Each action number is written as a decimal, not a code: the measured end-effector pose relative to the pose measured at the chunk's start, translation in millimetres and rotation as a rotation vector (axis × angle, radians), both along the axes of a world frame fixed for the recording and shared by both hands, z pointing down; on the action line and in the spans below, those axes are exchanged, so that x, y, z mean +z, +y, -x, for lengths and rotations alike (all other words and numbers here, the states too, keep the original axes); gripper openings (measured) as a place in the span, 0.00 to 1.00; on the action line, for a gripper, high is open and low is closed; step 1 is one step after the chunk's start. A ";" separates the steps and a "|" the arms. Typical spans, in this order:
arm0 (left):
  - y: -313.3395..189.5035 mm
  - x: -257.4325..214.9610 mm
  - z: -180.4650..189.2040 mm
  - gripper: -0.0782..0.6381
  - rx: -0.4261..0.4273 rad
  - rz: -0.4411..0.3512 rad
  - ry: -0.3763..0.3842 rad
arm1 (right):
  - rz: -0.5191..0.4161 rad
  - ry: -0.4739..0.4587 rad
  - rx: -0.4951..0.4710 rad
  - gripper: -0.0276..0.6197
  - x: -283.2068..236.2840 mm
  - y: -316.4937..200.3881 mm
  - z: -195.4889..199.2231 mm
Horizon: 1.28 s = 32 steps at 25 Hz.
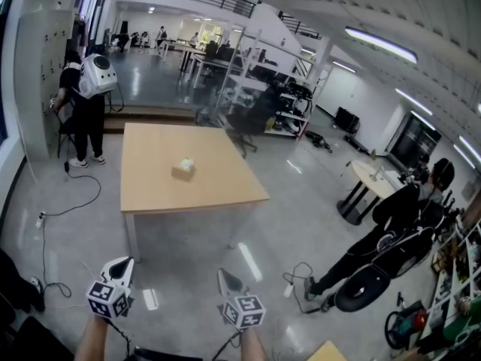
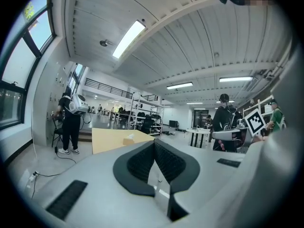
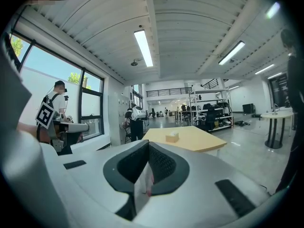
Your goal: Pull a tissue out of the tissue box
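A small tan tissue box (image 1: 183, 169) with a white tissue sticking up from its top sits near the middle of a light wooden table (image 1: 150, 164). Both grippers hang low over the floor, well short of the table's near edge. My left gripper (image 1: 120, 269) is at the bottom left and my right gripper (image 1: 228, 280) at the bottom centre. In the left gripper view, the left gripper (image 2: 154, 142) has its pads together and empty, with the tissue box (image 2: 129, 138) far ahead. In the right gripper view, the right gripper (image 3: 148, 142) is shut on nothing, and the tissue box (image 3: 172, 137) lies far beyond it.
A person with a white backpack unit (image 1: 86, 104) stands by the wall left of the table. Another person in black (image 1: 398, 216) bends over at the right, near a round table (image 1: 372, 179). Cables (image 1: 68, 201) trail on the floor. Shelving (image 1: 263, 96) stands behind the table.
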<state>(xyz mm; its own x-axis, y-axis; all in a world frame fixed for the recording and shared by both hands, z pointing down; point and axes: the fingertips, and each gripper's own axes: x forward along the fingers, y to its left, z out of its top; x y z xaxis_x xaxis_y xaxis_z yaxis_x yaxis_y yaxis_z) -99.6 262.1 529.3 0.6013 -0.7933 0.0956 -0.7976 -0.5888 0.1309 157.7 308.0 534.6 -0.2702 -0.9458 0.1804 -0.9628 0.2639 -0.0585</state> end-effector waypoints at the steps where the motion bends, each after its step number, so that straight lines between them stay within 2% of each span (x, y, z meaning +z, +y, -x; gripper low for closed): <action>1: 1.0 1.7 -2.8 0.12 -0.002 0.002 -0.001 | 0.000 -0.001 -0.006 0.06 0.1 0.0 -1.6; 9: 11.3 15.6 -20.5 0.12 -0.021 0.010 -0.006 | 0.013 -0.015 -0.036 0.06 14.7 4.2 -16.2; 15: -6.8 13.9 -22.5 0.12 -0.029 0.005 -0.014 | 0.018 -0.020 -0.042 0.06 21.3 -15.3 -17.6; 21: -45.5 14.0 -21.3 0.12 -0.028 0.007 -0.014 | 0.021 -0.011 -0.043 0.06 21.7 -50.2 -15.2; 32: -156.3 2.0 -15.2 0.12 -0.004 -0.006 -0.017 | 0.010 -0.007 -0.036 0.06 7.2 -161.6 -1.7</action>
<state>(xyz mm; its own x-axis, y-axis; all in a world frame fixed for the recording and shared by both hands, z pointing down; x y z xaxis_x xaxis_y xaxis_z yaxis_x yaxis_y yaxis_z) -84.4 105.8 531.2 0.5962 -0.7964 0.1011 -0.8022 -0.5861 0.1141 159.4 146.5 541.8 -0.3056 -0.9334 0.1878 -0.9521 0.2980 -0.0682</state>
